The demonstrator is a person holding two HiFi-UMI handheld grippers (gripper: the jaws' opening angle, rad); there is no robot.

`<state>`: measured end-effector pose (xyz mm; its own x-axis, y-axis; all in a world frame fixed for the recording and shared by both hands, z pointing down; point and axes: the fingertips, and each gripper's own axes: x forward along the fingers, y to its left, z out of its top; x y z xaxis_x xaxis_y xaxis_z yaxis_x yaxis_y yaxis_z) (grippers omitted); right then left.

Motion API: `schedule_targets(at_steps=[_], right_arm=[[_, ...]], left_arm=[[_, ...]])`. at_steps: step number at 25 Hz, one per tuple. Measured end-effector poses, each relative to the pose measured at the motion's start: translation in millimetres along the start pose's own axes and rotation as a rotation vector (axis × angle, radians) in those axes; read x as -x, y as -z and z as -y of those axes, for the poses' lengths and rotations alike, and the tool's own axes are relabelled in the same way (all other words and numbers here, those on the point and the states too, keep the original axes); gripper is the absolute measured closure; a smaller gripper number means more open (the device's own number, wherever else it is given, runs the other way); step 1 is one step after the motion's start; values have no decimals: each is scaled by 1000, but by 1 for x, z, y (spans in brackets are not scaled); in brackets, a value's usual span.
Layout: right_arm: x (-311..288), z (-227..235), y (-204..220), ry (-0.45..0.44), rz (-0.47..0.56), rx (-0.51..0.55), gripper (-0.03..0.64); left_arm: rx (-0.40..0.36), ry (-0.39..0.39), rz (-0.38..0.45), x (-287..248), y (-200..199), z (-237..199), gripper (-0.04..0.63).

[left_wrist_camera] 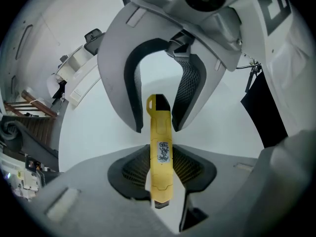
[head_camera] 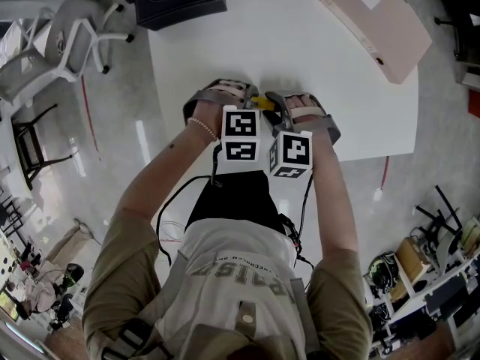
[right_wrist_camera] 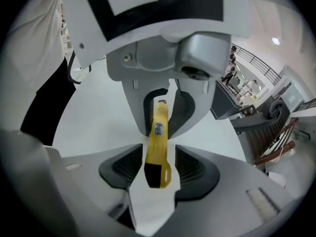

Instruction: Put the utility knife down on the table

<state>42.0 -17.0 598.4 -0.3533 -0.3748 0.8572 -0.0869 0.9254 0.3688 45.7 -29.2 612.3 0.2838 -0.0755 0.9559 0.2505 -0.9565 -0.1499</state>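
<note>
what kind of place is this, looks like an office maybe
Probably an office or lab workroom: a white table, a wheeled office chair beside it, and shelves crowded with cables and equipment.

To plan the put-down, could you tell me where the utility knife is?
Centre of the head view, over the white table's near edge: the utility knife is clamped in the left gripper, its looped end between the right gripper's open jaws.
</note>
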Motion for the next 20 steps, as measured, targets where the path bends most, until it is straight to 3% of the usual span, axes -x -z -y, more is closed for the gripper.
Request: schedule_targets(at_steps=[4,9,20], right_arm=[[-6,-1,-1,-4,-18,32,414],[-9,-2,1,-2,-18,38,463],[-13,-4,4,-35,-4,35,472]], left_arm=[[-18,6,-7,0,0,0,459],[-7,18,0,0,0,0,459],[-3,4,7,-2,-1,0,456]])
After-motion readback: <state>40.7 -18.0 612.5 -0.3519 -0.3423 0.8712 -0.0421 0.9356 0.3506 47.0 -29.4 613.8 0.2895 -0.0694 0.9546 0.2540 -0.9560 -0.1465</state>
